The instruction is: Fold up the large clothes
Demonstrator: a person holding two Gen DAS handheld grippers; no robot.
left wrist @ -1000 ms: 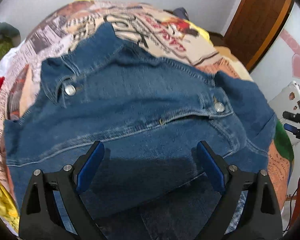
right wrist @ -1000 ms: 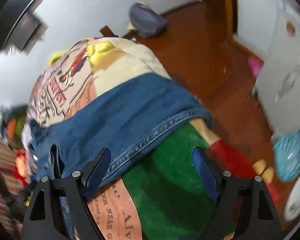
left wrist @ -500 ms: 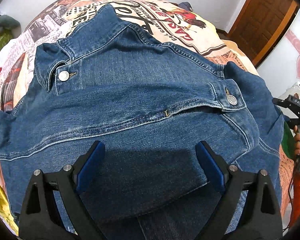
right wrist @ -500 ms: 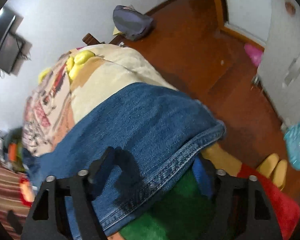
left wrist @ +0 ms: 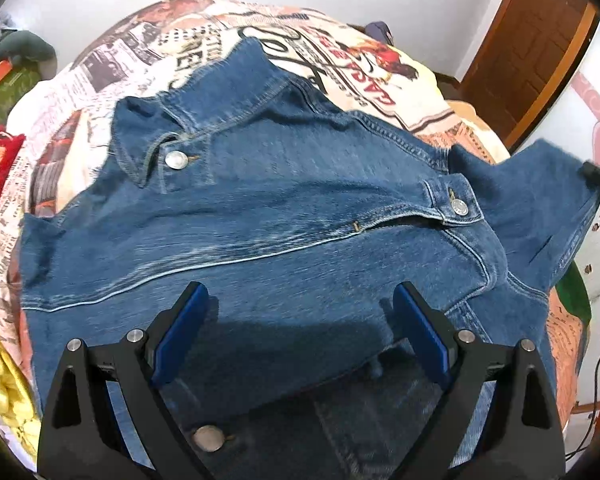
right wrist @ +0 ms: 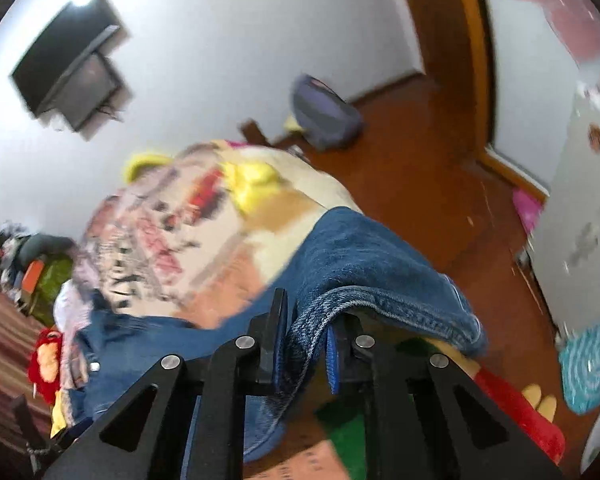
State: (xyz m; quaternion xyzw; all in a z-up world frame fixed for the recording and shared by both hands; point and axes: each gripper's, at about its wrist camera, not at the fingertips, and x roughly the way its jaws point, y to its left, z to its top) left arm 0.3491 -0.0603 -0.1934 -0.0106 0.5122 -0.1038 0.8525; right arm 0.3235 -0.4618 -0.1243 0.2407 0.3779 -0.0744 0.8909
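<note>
Jacket (left wrist: 300, 216) lies spread across the patterned blanket (left wrist: 148, 52) on the bed. Left gripper (left wrist: 300, 320) hovers over its near middle, jaws wide apart, nothing pinched. Right gripper (right wrist: 306, 344) has just closed, clamped on the sleeve hem (right wrist: 380, 296) at the bed's right edge. Denim looks heavy, stiff, not slippery; grip seams or hems.

Even, soft room light fills both fisheye views, whose edges curve into dark corners. The left gripper (left wrist: 300, 328) casts a broad shadow on the denim jacket (left wrist: 284, 216). The right wrist view is smeared with motion blur, worst on the bedspread (right wrist: 172, 240)
</note>
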